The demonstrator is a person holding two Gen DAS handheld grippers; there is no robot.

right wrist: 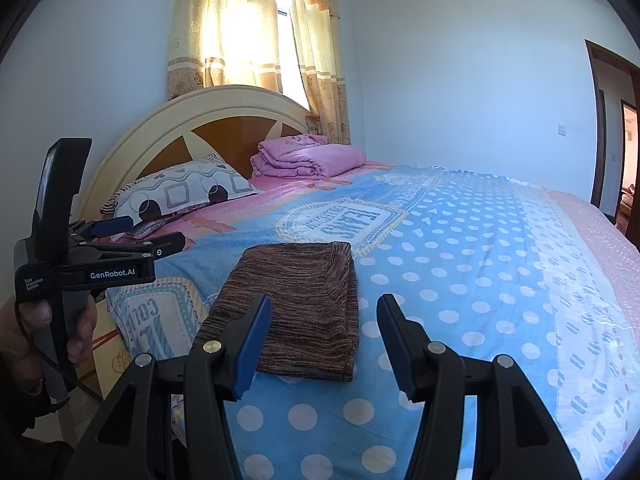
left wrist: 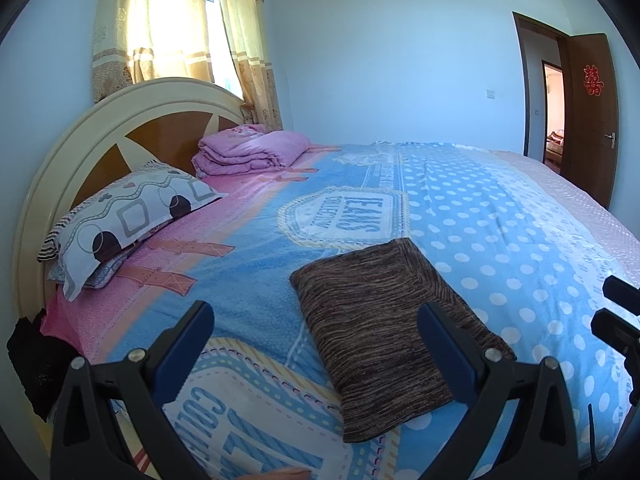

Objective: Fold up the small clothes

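Black fingers with blue pads frame each wrist view: the left hand-held gripper (left wrist: 316,344) stands with its jaws wide apart and nothing between the pads, and the right hand-held gripper (right wrist: 324,340) likewise stands apart and empty, both hovering over the near edge of the bed (left wrist: 500,208). That bed fills most of the room, covered by a blue blanket (right wrist: 460,280) with white polka dots and printed lettering, with a pink band toward the headboard (left wrist: 120,120). Behind the headboard hang yellow curtains (left wrist: 168,20) lit from the window, and a brown door (left wrist: 592,112) stands open at the far right. A pink folded quilt (left wrist: 252,150) and a patterned pillow (left wrist: 132,216) lie at the head of the bed. The brown striped garment (left wrist: 384,328) lies folded into a flat rectangle on the blanket, just ahead of both grippers and touched by neither. A person's hand (right wrist: 80,328) grips the left gripper's handle.
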